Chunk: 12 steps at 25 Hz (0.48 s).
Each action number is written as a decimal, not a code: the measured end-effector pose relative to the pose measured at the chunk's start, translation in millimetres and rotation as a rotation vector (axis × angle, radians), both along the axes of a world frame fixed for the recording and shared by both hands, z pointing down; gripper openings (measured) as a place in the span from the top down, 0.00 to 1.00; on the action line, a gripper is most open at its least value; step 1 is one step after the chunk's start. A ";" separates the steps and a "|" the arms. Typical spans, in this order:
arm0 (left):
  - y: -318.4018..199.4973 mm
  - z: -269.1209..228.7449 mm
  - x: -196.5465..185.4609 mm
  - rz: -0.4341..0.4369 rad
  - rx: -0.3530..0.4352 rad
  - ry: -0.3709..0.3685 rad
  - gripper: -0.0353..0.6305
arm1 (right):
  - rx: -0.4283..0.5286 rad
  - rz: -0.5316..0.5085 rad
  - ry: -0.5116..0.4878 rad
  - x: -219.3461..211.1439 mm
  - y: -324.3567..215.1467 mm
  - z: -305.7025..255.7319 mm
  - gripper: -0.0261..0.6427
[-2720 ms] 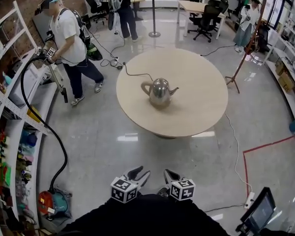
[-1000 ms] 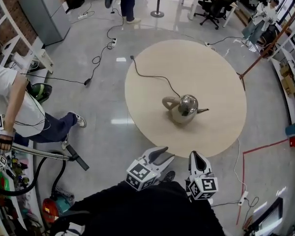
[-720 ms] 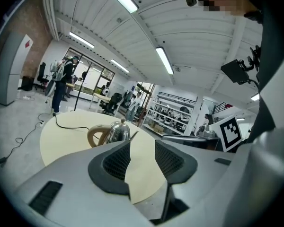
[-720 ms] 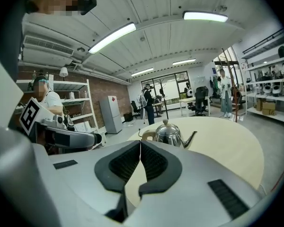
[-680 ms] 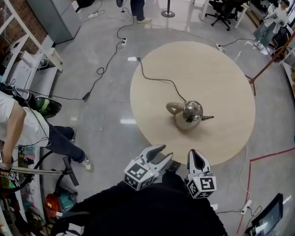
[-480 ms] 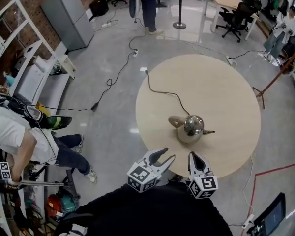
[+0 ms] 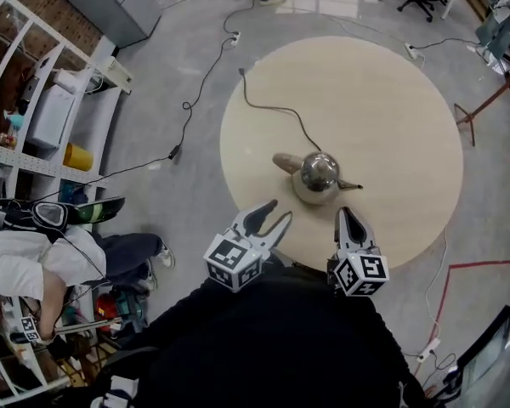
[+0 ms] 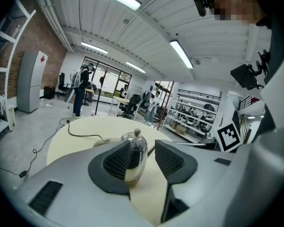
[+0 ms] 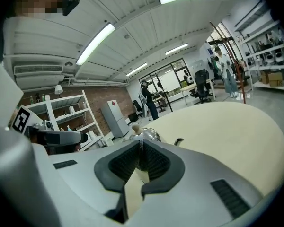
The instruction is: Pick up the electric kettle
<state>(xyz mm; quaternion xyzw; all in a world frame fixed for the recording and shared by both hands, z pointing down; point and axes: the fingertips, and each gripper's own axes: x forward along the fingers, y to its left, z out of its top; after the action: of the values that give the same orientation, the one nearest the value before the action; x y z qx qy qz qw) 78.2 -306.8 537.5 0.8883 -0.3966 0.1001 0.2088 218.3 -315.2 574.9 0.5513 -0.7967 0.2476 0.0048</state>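
A grey glossy floor is seen from above, with metal shelving along the left edge and a bystander in a white top bent over beside it, well apart from the work. A round pale surface fills the middle. The electric kettle is stood upright on its near half, inset from the rim, with its handle pointed left and its spout right. A black cord is trailed from the handle side across the surface and off the far edge, so slack is probably left for a lift. The left gripper is held at the near rim, just short of the kettle, jaws spread wide with nothing between the pads; in the left gripper view the kettle is framed in the gap but clearly further off, so this is judged a line-up for a grasp. The right gripper is held beside it, jaws pressed together and empty, likely kept as support only. No contact with the kettle is made yet. The lid knob is seen on top, small and round.
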 end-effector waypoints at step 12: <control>-68.2 25.8 -2.7 0.040 0.021 -0.107 0.68 | -0.132 0.174 0.015 34.5 -34.8 43.1 0.79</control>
<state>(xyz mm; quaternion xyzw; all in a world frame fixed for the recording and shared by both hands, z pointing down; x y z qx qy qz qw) 75.5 -375.0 563.3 0.8916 -0.3904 0.1475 0.1757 252.7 -350.0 618.0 0.6187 -0.7277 0.2949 0.0259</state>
